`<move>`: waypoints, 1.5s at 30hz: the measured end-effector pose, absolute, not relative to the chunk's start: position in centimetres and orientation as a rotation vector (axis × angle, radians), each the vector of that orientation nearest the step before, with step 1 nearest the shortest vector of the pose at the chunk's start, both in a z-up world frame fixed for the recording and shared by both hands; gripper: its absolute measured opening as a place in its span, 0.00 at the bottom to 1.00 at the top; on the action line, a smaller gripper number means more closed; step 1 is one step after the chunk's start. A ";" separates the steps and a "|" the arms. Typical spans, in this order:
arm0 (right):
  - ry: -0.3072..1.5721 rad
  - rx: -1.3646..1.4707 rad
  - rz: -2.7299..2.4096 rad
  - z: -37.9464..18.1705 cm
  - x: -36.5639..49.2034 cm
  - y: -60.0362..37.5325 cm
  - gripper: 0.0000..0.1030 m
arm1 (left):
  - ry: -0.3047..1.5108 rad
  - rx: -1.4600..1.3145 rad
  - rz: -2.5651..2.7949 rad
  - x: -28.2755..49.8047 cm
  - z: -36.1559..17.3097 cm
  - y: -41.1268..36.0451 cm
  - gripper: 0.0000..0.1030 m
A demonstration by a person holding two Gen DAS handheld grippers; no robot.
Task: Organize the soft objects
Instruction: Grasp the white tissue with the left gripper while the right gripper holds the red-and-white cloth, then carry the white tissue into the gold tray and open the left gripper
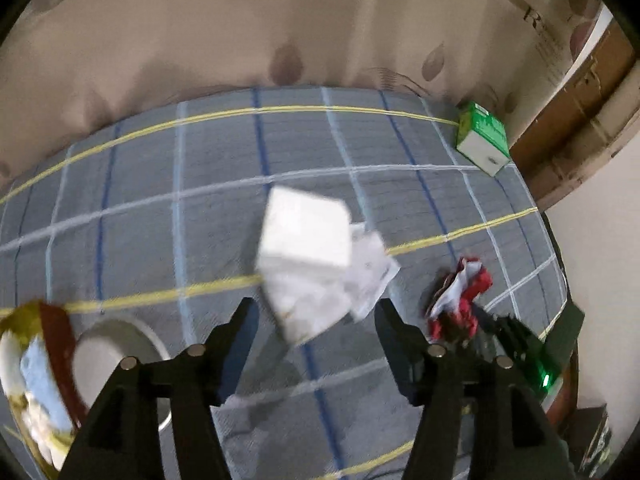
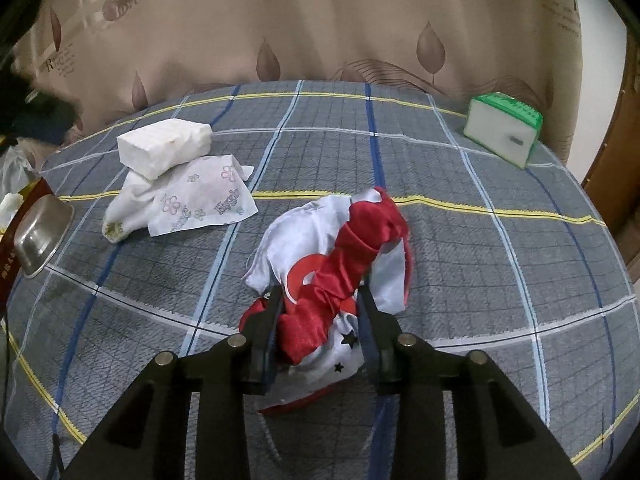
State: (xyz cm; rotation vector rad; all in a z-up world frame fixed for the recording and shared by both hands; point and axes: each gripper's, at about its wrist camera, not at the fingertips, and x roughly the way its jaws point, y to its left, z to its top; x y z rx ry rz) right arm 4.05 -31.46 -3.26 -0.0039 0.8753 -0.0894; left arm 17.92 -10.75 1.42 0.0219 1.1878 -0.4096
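Note:
A red and white satin cloth (image 2: 344, 256) lies bunched on the checked bedspread (image 2: 480, 264). My right gripper (image 2: 320, 300) has its fingers on either side of the cloth's near end, pressed into the fabric. The cloth also shows in the left wrist view (image 1: 460, 296), to the right. A white tissue stack (image 2: 164, 146) rests on an open printed tissue wrapper (image 2: 200, 200) at the far left; in the left wrist view the stack (image 1: 304, 232) lies just ahead. My left gripper (image 1: 316, 312) is open and empty, hovering before the stack.
A green and white tissue box (image 2: 504, 132) stands at the bed's far right corner. A steel bowl (image 2: 40, 236) and a red box (image 2: 12, 240) sit at the left edge. A beige leaf-print curtain (image 2: 320, 32) hangs behind the bed.

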 end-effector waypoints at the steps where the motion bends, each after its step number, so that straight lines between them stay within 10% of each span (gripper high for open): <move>1: 0.876 -0.006 -0.090 -3.3 4.1 -31.4 0.33 | 1.194 0.051 -0.424 18.5 1.3 -11.8 0.75; 35: 0.884 0.019 -0.058 -3.3 4.1 -31.7 0.43 | 1.317 0.106 -0.290 26.2 -6.5 -14.6 0.83; 45: 0.884 0.019 -0.059 -3.3 4.1 -31.7 0.43 | 1.289 0.005 -0.279 25.1 -4.8 -13.2 0.72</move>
